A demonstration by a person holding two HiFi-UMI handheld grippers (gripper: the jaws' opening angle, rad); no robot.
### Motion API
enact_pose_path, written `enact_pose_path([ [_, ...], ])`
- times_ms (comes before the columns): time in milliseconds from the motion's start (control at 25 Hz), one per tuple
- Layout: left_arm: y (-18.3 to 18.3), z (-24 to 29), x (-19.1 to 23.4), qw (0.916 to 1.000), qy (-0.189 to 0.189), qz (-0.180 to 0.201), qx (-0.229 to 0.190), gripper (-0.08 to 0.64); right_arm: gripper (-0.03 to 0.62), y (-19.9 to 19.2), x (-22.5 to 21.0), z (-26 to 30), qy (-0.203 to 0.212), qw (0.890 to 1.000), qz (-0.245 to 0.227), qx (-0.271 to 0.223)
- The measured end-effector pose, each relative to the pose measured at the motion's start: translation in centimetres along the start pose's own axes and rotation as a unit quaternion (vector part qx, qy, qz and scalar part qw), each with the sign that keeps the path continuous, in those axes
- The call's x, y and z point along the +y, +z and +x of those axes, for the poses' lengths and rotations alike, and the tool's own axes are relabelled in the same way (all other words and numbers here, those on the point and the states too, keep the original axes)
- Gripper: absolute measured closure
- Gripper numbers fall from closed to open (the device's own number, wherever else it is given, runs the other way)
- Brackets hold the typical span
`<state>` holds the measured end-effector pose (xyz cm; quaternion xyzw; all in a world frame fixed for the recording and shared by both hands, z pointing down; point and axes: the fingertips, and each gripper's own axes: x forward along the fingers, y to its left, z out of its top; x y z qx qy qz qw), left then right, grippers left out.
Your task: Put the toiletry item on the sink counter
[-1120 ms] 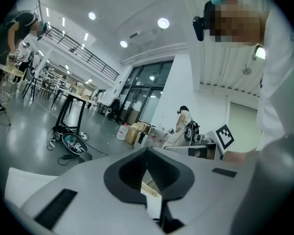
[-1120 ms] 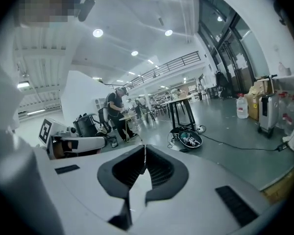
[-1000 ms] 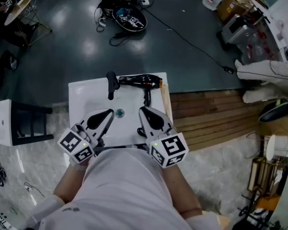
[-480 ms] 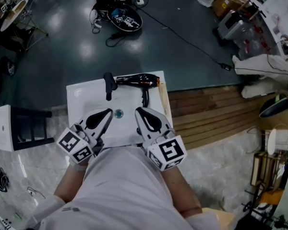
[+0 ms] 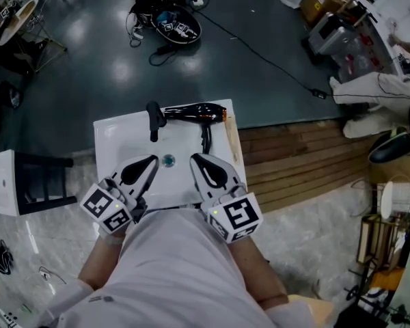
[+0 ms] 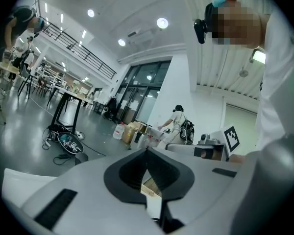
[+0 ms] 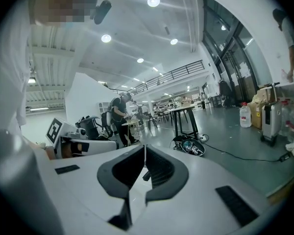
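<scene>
Right gripper [image 5: 194, 158] nudged left, jaws pressed together, left gripper [image 5: 155, 159] likewise, hair dryer [image 5: 195, 112] crosswise, handle nearward

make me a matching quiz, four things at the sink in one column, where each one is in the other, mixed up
Things:
1. dryer
2. faucet
3. drain
4. right gripper

Places:
a. middle of the sink
b. back left of the sink
c. over the sink's front right, jaws shut
d. lying at the back right of the sink

Pairs: 1-d, 2-b, 3-a, 4-c
</scene>
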<state>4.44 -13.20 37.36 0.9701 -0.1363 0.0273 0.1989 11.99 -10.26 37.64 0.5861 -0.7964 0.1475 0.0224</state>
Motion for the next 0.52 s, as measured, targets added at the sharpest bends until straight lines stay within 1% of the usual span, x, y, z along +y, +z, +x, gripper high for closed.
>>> enact_pose_path([
  [520,-0.86,-0.18,-0.69,1.0,0.0,-0.007,0.007,0.541,0.568,-0.72,-0.34,-0.9,-0.01,1.0,0.012,0.001],
])
